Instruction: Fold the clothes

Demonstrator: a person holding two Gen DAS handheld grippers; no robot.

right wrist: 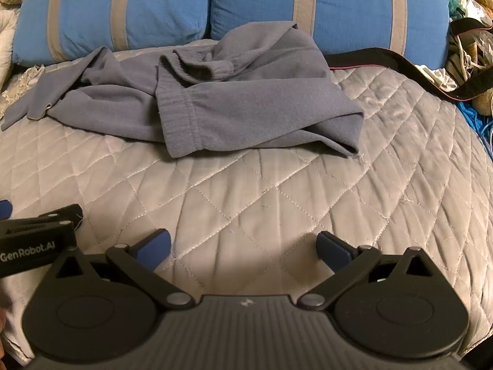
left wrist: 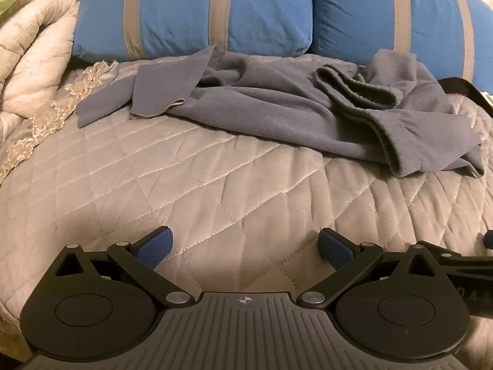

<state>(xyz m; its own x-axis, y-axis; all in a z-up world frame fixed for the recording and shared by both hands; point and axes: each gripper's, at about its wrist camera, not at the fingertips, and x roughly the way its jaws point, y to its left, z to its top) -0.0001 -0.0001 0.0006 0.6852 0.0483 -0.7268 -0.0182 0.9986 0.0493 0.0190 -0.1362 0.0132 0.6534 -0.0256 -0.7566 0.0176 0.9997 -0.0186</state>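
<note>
a quilted grey satin bedspread [left wrist: 185,169] covers the bed, two blue pillows with grey stripes [right wrist: 123,9] propped behind it, a black strap with pink edging [right wrist: 400,61] trailing rightward.

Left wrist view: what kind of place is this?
Most likely a bedroom: a bed with a quilted grey bedspread, two blue striped pillows at its head, and a crumpled grey garment on top.

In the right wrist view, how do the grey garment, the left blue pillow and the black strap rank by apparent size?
1. Grey garment, though it lies nearer the camera.
2. Left blue pillow, partly cut by the frame.
3. Black strap, clearly smallest.
</note>
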